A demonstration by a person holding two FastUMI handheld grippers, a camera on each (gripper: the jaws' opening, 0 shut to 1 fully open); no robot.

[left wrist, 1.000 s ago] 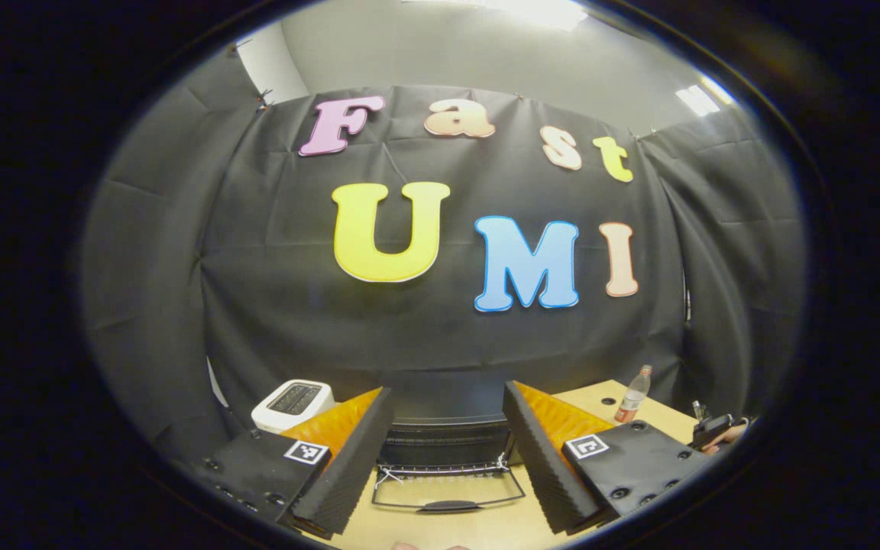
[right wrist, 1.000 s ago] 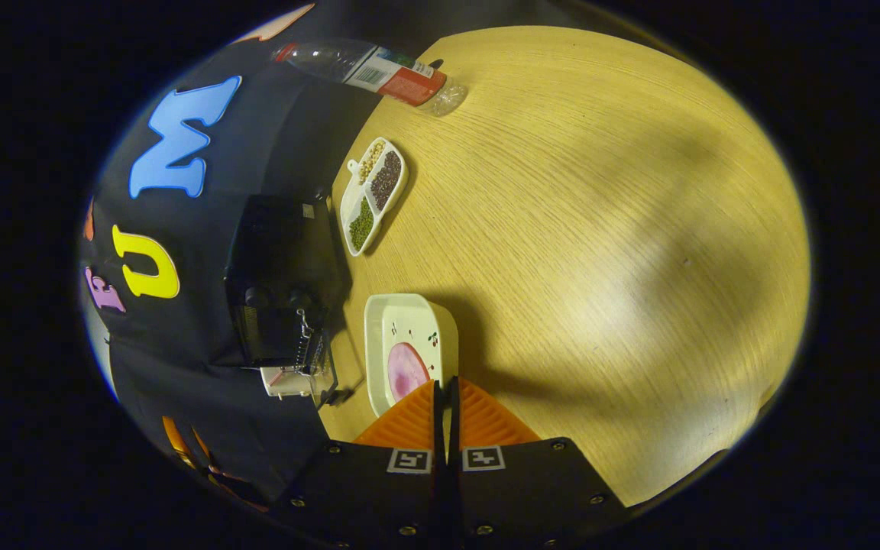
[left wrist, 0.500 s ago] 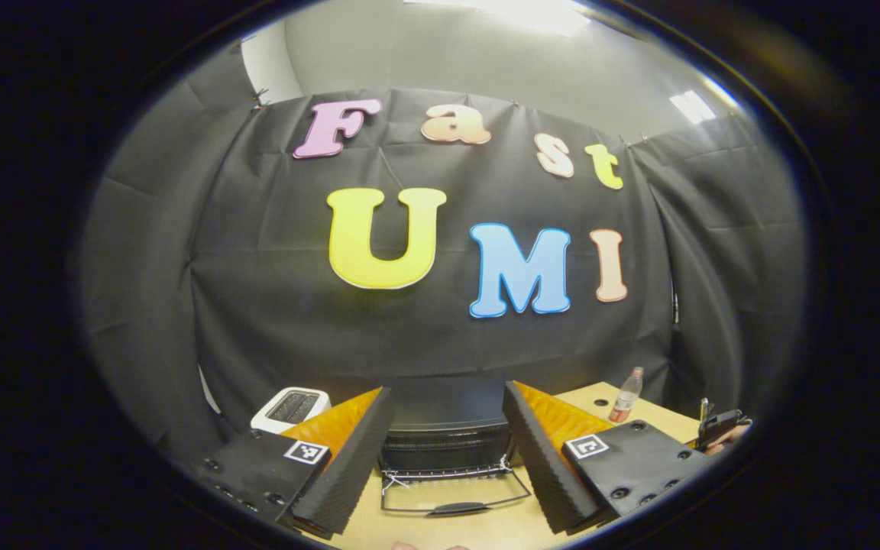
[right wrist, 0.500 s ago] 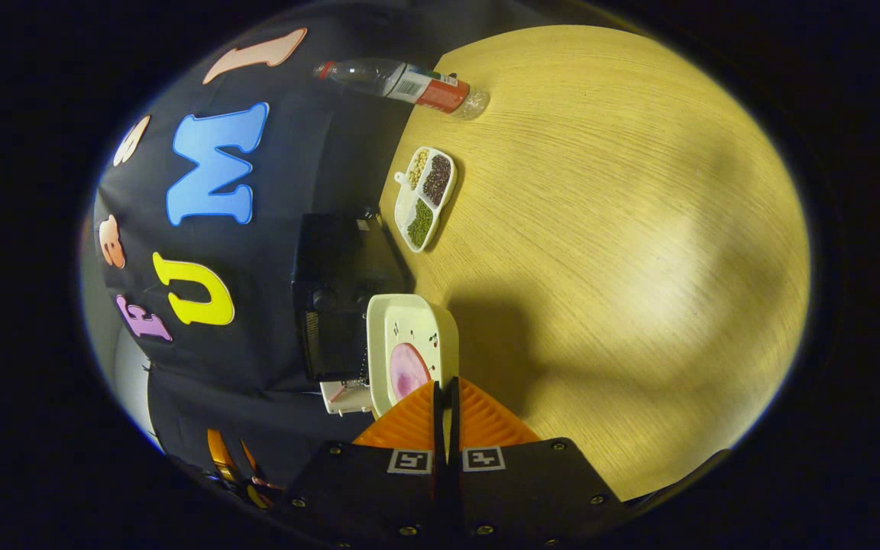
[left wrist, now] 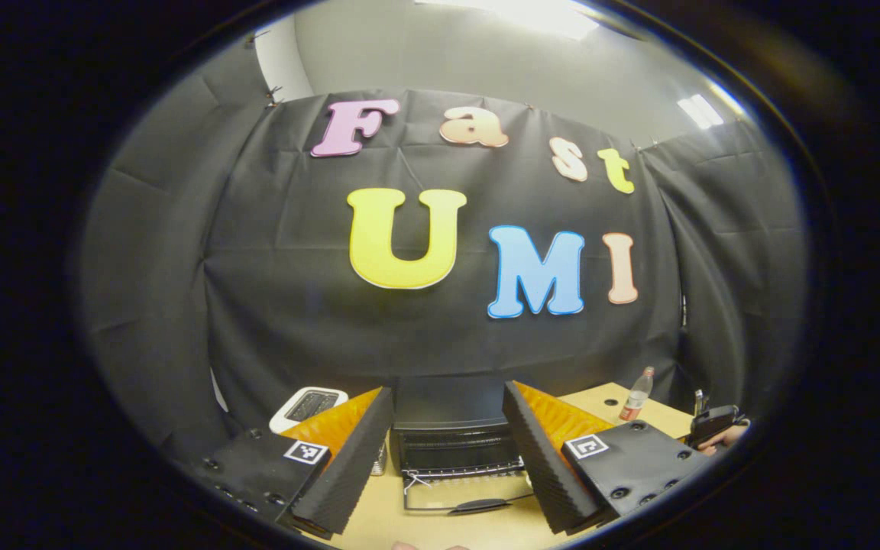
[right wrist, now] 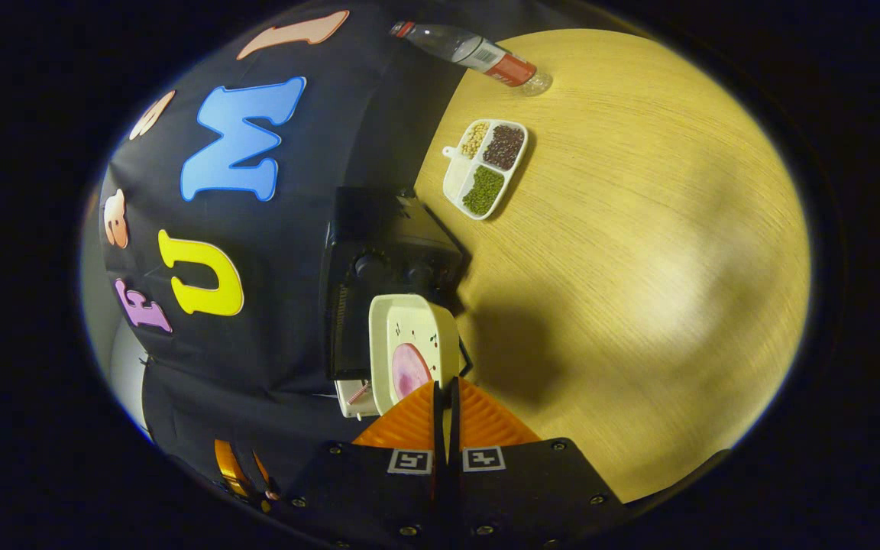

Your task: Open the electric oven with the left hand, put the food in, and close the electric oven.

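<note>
The black electric oven (left wrist: 455, 447) stands at the back of the table, between my left gripper's fingers in the left gripper view. Its door (left wrist: 470, 498) lies folded down flat in front of it, handle nearest me. My left gripper (left wrist: 448, 391) is open and holds nothing, hovering short of the door. My right gripper (right wrist: 445, 386) is shut on the rim of a white plate (right wrist: 413, 336) carrying a pink round piece of food (right wrist: 408, 368). The plate hangs in the air close beside the oven (right wrist: 386, 263).
A white toaster (left wrist: 308, 403) sits left of the oven. A divided dish of beans (right wrist: 486, 166) and a plastic bottle (right wrist: 486, 55) stand on the wooden table (right wrist: 638, 267) past the oven. A hand with the other gripper (left wrist: 715, 426) is at the right edge.
My right gripper has carried the plate closer to the oven, and its view has swung round. The left gripper drifted slightly left and stays open; the oven door stays down.
</note>
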